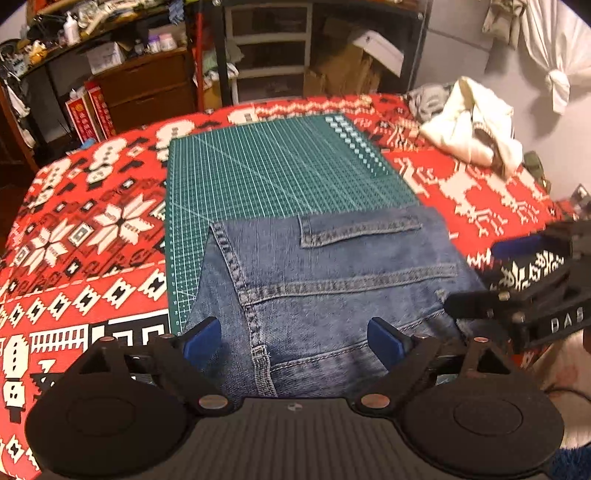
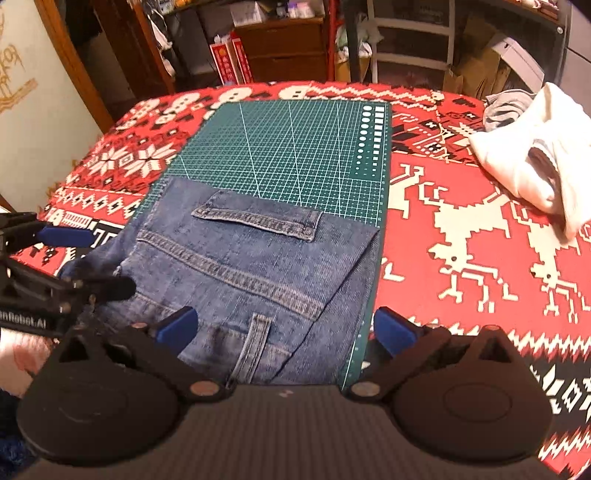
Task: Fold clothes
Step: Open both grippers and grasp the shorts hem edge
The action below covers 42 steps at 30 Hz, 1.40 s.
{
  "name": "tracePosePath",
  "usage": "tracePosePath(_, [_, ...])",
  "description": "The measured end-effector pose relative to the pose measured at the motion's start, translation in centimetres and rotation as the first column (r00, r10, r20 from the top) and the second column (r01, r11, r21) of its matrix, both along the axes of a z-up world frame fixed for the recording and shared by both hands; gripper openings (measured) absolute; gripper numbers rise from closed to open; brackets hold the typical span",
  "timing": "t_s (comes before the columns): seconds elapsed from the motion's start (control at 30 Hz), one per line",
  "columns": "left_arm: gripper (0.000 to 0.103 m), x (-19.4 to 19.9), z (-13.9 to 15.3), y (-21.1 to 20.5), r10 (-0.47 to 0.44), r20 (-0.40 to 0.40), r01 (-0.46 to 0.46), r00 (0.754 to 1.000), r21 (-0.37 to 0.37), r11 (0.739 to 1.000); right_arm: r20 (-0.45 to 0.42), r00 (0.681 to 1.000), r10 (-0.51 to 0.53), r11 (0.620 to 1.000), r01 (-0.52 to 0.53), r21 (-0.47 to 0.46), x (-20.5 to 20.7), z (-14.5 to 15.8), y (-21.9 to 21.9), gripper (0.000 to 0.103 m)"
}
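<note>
Denim jeans (image 1: pixel 332 280) folded square on gridded green mat (image 1: pixel 266 173), left tongs (image 1: pixel 295 341) and right tongs (image 2: pixel 286 330) spread

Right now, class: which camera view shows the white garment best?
The right wrist view: the white garment lies crumpled on the red blanket, large and sharp. The left wrist view shows it smaller, farther away and slightly blurred.

Cluttered home storage room, crammed dark metal shelves (image 1: pixel 110 22), brown wooden drawer chest (image 1: pixel 147 88), cardboard boxes (image 1: pixel 343 70), red patterned knit cloth (image 1: pixel 92 229) over worktop
</note>
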<state>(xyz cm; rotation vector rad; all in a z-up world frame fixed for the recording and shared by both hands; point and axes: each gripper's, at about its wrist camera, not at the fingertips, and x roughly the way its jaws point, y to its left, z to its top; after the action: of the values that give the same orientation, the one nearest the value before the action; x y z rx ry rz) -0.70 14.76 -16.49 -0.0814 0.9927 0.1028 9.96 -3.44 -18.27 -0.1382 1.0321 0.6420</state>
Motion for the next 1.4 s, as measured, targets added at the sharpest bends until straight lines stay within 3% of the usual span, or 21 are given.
tracePosePath(0.23, [0.088, 2.5, -2.0, 1.8, 0.023, -0.148, -0.028, 0.989, -0.029, 0.999, -0.093, 0.996, 0.005, 0.991, -0.017, -0.133, 2.2, -2.3, 2.5, 0.102])
tracePosePath(0.37, [0.089, 3.2, -3.2, 1.9, 0.023, -0.212, -0.024, 0.977, -0.001, 1.000, -0.084, 0.996, 0.009, 0.991, -0.020, -0.132, 2.3, -3.0, 2.7, 0.103])
tracePosePath(0.63, [0.103, 3.8, -4.0, 1.7, 0.033, -0.233, -0.035, 0.972, -0.003, 0.999, -0.094, 0.995, -0.013, 0.996, 0.004, -0.094, 2.5, -3.3, 1.8, 0.103])
tracePosePath(0.8, [0.103, 4.3, -4.3, 2.5, 0.034, -0.260, -0.049, 0.965, -0.051, 0.998, -0.065, 0.998, -0.019, 0.997, 0.014, -0.071, 2.2, -3.5, 1.6, 0.103])
tracePosePath(1.4, [0.103, 5.6, -4.4, 3.4, 0.050, -0.319, -0.080, 0.946, -0.080, 0.994, -0.109, 0.994, -0.005, 0.994, -0.007, -0.113, 3.0, -3.6, 2.5, 0.103])
